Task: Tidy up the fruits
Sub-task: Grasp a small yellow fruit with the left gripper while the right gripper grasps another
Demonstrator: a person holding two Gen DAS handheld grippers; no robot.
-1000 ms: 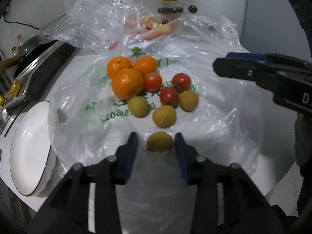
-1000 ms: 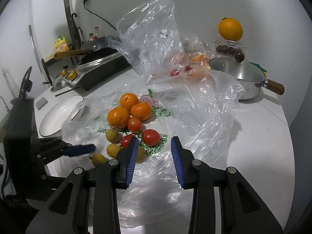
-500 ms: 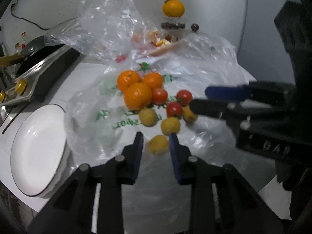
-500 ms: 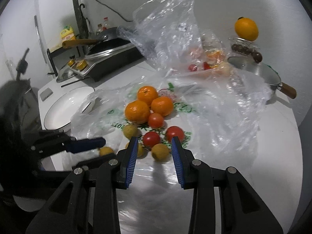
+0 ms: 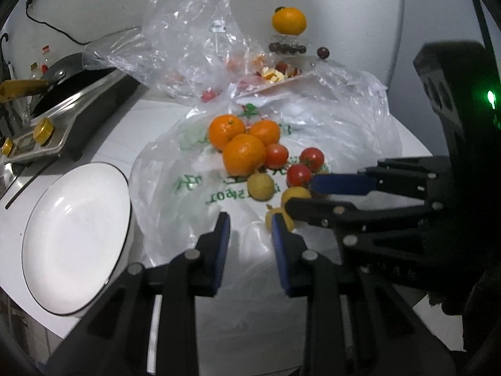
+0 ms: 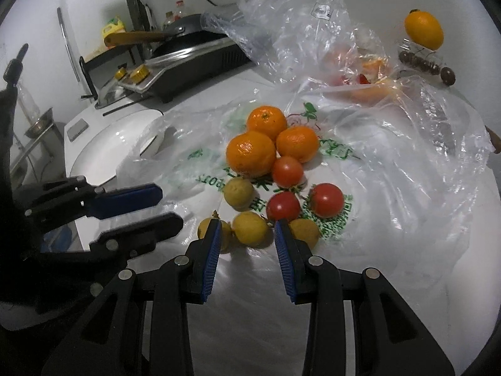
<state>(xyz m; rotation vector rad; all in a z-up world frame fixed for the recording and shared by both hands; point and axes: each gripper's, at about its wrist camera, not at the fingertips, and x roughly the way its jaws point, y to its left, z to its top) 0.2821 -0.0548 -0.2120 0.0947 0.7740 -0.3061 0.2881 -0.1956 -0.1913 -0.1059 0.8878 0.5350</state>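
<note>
On a printed plastic bag [image 6: 391,188] lie three oranges [image 6: 250,153], three tomatoes [image 6: 283,205] and several small yellow fruits [image 6: 239,192]. My right gripper [image 6: 247,235] is open at the near edge of the pile. One yellow fruit [image 6: 250,228] sits just ahead between its tips, and the pads do not press on it. In the left wrist view the right gripper [image 5: 300,193] comes in from the right. My left gripper [image 5: 250,228] is shut and empty over the bag. A yellow fruit [image 5: 275,216] lies outside its right finger. From the right wrist view the left gripper [image 6: 171,206] is at the left.
A white plate [image 5: 78,238] lies left of the bag. Behind the plate stands a cooker with a black pan [image 5: 62,106]. A second crumpled bag [image 6: 288,22] with fruit pieces rises at the back. An orange [image 6: 424,31] above dark berries [image 6: 419,59] is near the wall.
The left gripper's jaws closed from around a yellow fruit, which now lies outside its right finger. The right gripper came forward and down to the near edge of the pile.
</note>
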